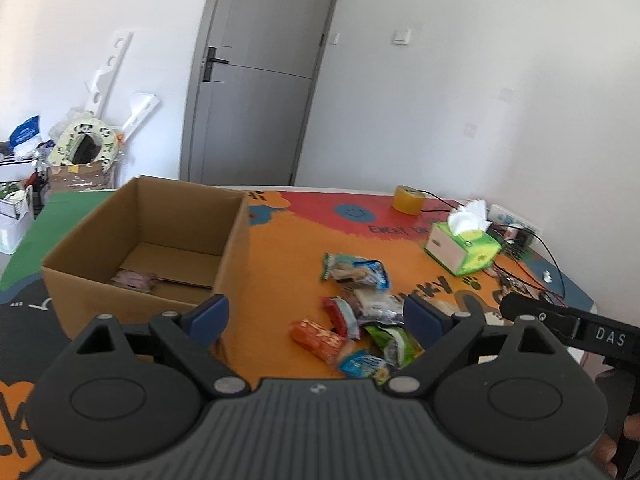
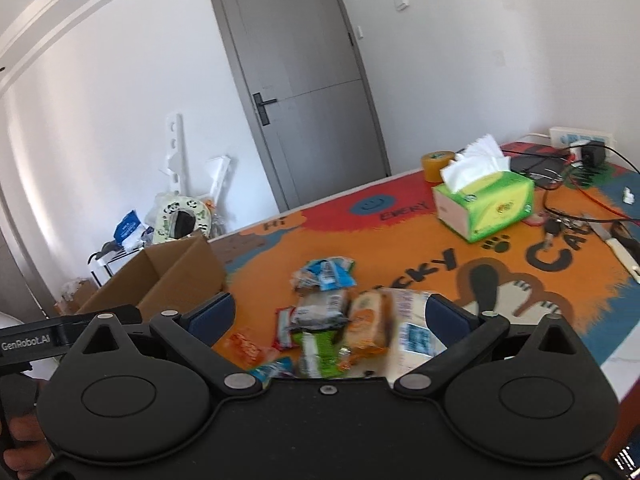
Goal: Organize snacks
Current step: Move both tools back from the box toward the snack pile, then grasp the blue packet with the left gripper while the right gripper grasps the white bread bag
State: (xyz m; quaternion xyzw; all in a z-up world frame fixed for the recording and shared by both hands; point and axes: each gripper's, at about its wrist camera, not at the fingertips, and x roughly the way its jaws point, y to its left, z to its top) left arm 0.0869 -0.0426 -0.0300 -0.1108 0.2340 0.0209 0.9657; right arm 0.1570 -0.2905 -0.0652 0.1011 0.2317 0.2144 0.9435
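Left wrist view: left gripper (image 1: 316, 314) hovers over the table mat (image 1: 280, 248), jaws spread wide, nothing between the blue pads. Cardboard box (image 1: 224, 248) stands open near the left edge of the mat, just ahead of the left finger. One pale pink packet (image 1: 134, 280) lies on the box floor by its near wall (blurred, kind not readable). Snack pile (image 1: 360, 312) sits loose on the orange middle of the mat, beside the box but apart from it: a blue and green packet (image 1: 356, 268) farthest out, then a red and white one (image 1: 340, 316), an orange one (image 1: 320, 338), a green one (image 1: 394, 342) and a small blue one (image 1: 364, 364) nearest the gripper. Tissue box (image 1: 462, 248) stands toward the right edge, a roll of yellow tape (image 1: 408, 199) near the far edge behind it, and cables (image 1: 520, 276) trail along the right side. Black body of the other tool shows at the right margin.

Right wrist view: right gripper (image 2: 330, 320) is also wide open, holding nothing; the pads stand above the near part of the same snack pile (image 2: 332, 316). A bread-coloured packet (image 2: 368, 316) and a white wrapped one (image 2: 412, 320) lie just beside the right finger (contact cannot be told). Cardboard box (image 2: 180, 276) is off to the left of the pile. Grey door (image 2: 304, 92) in the white wall behind.
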